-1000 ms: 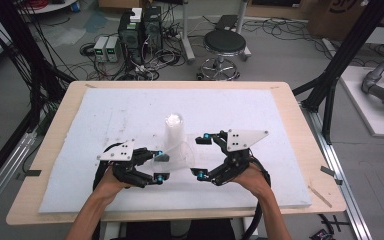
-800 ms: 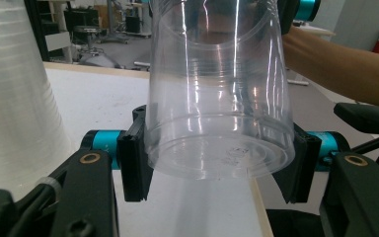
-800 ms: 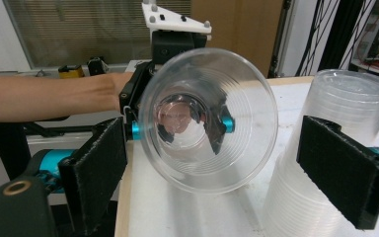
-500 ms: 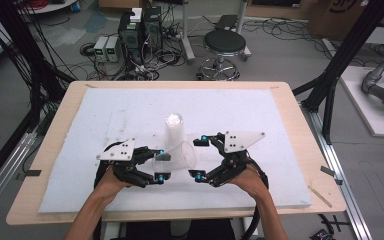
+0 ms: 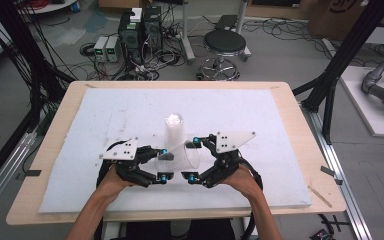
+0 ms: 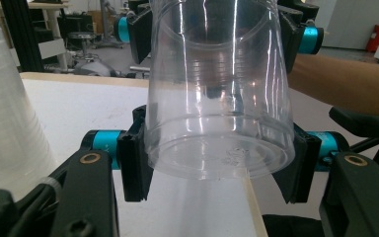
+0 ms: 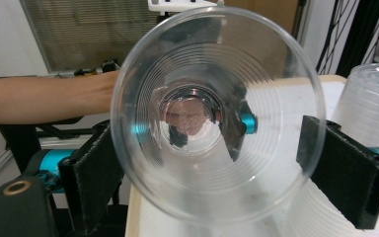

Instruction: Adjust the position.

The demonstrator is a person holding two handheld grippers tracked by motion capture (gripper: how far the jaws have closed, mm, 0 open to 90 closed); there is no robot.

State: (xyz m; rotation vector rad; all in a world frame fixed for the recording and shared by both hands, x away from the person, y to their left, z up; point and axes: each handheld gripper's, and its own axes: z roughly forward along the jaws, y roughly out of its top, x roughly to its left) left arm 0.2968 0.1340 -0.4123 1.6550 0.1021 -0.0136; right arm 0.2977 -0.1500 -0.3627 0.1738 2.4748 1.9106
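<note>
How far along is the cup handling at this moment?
Done: one clear cup is off the upright stack of cups and lies on its side between the grippers. In hand: the left gripper clamps its base end; the right gripper brackets its rim. Left, apparently: setting it down; no single cup stands on the white mat yet.

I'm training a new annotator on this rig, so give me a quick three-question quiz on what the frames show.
1. True or false: the clear cup stands upright on the white mat.
2. Which end of the clear cup sits between the fingers of the left gripper? A) the open rim B) the closed base C) neither end
3. Fill in: the tall thing standing on the mat beyond the clear cup is a ____.

Key: 1. False, it is held on its side. 2. B. 3. stack of cups.
</note>
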